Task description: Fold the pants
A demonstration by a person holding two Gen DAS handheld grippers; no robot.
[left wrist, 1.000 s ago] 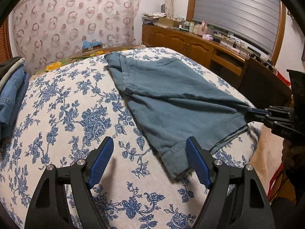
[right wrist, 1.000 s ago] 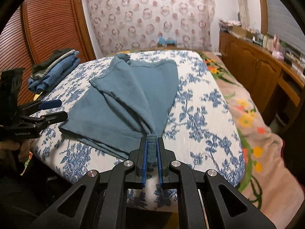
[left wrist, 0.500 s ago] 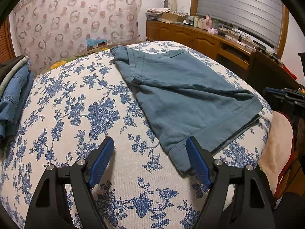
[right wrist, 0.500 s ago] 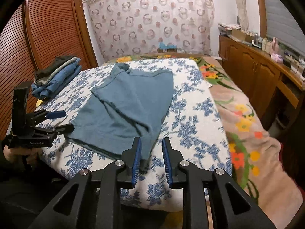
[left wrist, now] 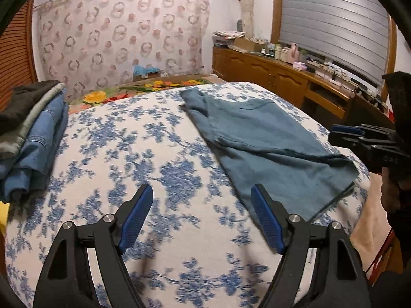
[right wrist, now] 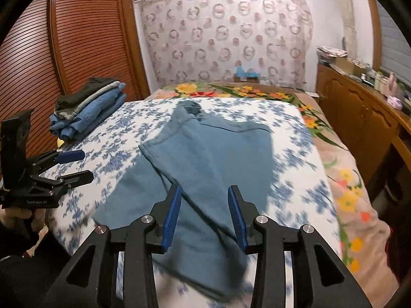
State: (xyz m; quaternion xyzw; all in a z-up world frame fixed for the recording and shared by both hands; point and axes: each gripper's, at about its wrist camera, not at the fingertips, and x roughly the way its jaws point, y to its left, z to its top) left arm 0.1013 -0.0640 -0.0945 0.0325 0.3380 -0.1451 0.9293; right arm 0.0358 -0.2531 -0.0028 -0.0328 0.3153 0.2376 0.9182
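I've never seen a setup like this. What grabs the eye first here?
The teal pants spread on the blue-flowered bedspread, one leg lying between the opening right gripper without being pinched. A stack of folded clothes sits at the bed's far left, near the wooden slatted doors.

This is a bedroom in somebody's home. A bed (right wrist: 318, 169) fills most of the room, spread with a white cover printed in blue flowers (left wrist: 128, 154), and under it a peach blanket with bright orange and yellow blooms (right wrist: 354, 205). A small stack of folded clothes (right wrist: 87, 107), denim and grey, sits at one corner of the mattress. A louvred wooden wardrobe door (right wrist: 77, 38) stands along one wall, a patterned lace curtain (left wrist: 123, 36) hangs across the far wall, and a low wooden sideboard (left wrist: 269, 74) crowded with bottles, boxes and papers runs beneath a shuttered window (left wrist: 334, 23).
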